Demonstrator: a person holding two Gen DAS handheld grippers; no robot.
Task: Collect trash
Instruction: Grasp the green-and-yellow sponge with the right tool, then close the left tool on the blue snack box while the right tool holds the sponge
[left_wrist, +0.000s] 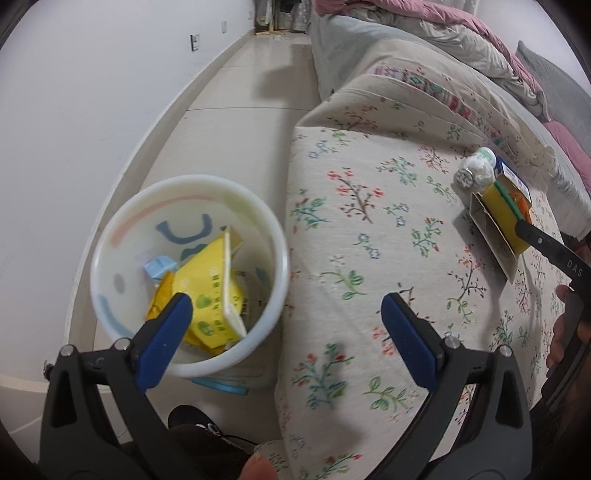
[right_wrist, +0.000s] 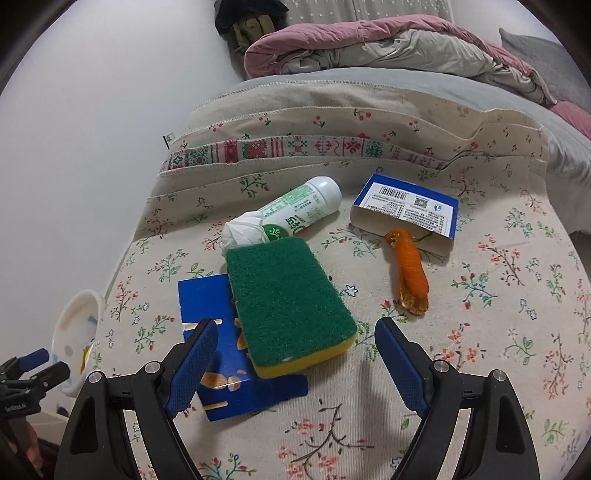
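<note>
A white bin (left_wrist: 110, 236) on the floor by the sofa holds a yellow carton (left_wrist: 214, 288) and other scraps; its rim also shows in the right wrist view (right_wrist: 79, 306). My left gripper (left_wrist: 286, 310) is open and empty, above the bin's edge. My right gripper (right_wrist: 295, 341) is open around the near end of a green-and-yellow sponge (right_wrist: 288, 295), which lies on a flattened blue box (right_wrist: 207, 306). Beyond lie a white bottle (right_wrist: 303, 210), a crumpled tissue (right_wrist: 240, 232), an orange wrapper (right_wrist: 410, 269) and an open blue-white box (right_wrist: 406, 210).
The trash lies on a floral sofa cover (right_wrist: 498, 332). Pink and grey bedding (right_wrist: 369, 48) is piled behind. White wall and tiled floor (left_wrist: 236, 92) are to the left. A dark shoe (left_wrist: 195, 417) shows by the bin.
</note>
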